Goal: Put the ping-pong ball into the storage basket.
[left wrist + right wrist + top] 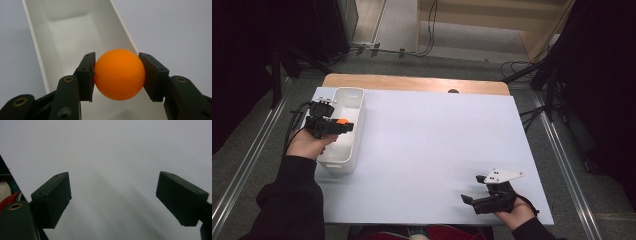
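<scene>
Left tool pinches the orange ball right over the white bin, w/ the bin's long side running away from it; right tool is spread wide, far off on the tabletop

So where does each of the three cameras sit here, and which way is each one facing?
High view: above the person's side, facing forward and down on the white table; both forearms enter from below, holding the left gripper and right gripper.
Left gripper view: rides the left gripper, looking along its jaws at the orange ball over the white bin.
Right gripper view: rides the right gripper, jaws apart, facing bare table.
Shared: ball and bin appear in the high view and left gripper view.
</scene>
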`<state>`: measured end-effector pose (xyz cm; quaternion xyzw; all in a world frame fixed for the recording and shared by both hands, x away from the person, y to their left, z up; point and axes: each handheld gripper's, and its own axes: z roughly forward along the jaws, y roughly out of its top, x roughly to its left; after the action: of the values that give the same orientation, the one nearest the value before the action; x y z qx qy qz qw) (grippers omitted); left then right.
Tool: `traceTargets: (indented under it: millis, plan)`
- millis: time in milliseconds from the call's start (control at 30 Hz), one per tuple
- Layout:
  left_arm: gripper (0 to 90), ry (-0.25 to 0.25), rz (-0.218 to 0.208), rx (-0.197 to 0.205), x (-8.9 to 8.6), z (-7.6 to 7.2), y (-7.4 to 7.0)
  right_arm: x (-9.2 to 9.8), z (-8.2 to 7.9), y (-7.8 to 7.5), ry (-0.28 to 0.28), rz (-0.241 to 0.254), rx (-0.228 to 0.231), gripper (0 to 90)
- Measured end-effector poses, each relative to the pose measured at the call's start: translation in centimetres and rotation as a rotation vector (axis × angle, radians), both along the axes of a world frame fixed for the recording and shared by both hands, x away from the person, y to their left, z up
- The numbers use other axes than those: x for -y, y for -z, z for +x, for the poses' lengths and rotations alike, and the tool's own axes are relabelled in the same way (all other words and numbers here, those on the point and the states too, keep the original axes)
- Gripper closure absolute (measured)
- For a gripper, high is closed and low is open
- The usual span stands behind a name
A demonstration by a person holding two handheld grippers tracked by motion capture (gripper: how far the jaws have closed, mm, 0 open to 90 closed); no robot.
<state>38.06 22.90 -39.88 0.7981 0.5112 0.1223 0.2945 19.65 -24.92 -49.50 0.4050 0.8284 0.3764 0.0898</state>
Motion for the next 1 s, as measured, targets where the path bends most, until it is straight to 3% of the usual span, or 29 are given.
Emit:
traceTargets:
  millis: [267, 333, 567, 767, 1000]
  plan:
    - [49.8, -0.002, -0.007, 0.004, 0.0, 0.0, 0.0, -0.1, 0.0, 0.0, 0.005, 0.002, -0.004, 11.5]
    - [44.0, -0.004, -0.010, 0.004, 0.0, 0.0, -0.1, -0.1, 0.0, 0.0, 0.006, 0.002, -0.004, 11.5]
    - [36.8, -0.008, -0.030, 0.017, -0.1, -0.1, -0.6, -0.1, 0.0, 0.0, 0.000, 0.002, -0.003, 11.5]
    - [32.8, 0.026, -0.035, 0.045, 0.4, -0.7, -1.7, 0.0, 0.2, 0.0, 0.000, 0.006, 0.001, 11.5]
    - [29.3, 0.114, -0.076, 0.049, 2.1, -1.6, -2.5, 0.0, 0.5, 0.1, -0.001, 0.012, -0.007, 11.5]
